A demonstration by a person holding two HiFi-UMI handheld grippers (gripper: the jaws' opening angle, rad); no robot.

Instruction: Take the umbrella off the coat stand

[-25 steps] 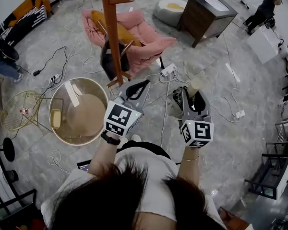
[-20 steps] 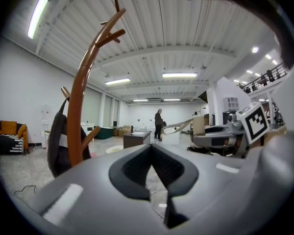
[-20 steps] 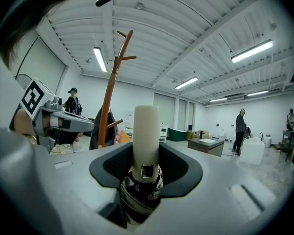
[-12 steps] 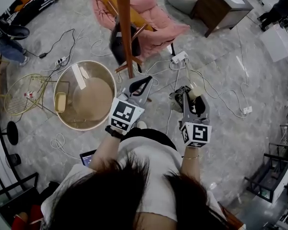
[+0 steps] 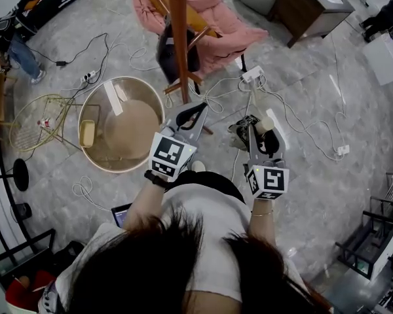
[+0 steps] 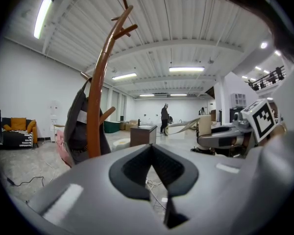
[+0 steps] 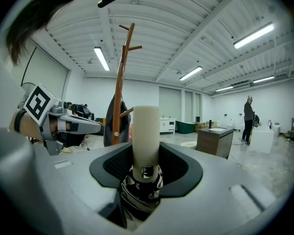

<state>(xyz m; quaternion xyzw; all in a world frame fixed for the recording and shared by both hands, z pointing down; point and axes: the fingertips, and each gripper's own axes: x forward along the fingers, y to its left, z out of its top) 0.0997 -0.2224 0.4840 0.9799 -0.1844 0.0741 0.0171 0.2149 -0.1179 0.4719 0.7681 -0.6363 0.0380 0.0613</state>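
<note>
Head view with both gripper views: removal of the folded dark patterned umbrella with a cream cylindrical handle (image 7: 146,131) from the tall brown wooden coat stand with upturned pegs (image 5: 178,38). The right gripper (image 5: 261,128) is clamped on the umbrella just below the handle, which stands upright between its jaws; the umbrella hangs over the floor beside the stand's base, apart from the pole and touching no peg. The left gripper (image 6: 152,151) has its jaws together on nothing and points toward the stand. By this reading the lifting-off step is complete or nearly so; the next move calls for carrying the umbrella clear while keeping a firm clamp, since the folded canopy hangs loose below the jaws. Count: one umbrella, one coat stand, two grippers, one dark grey fabric item (bag or coat, not distinguishable) (image 5: 172,54) left hanging on the stand, one pink armchair (image 5: 216,25) behind it, one round glass-topped table (image 5: 121,133) to the left
</note>
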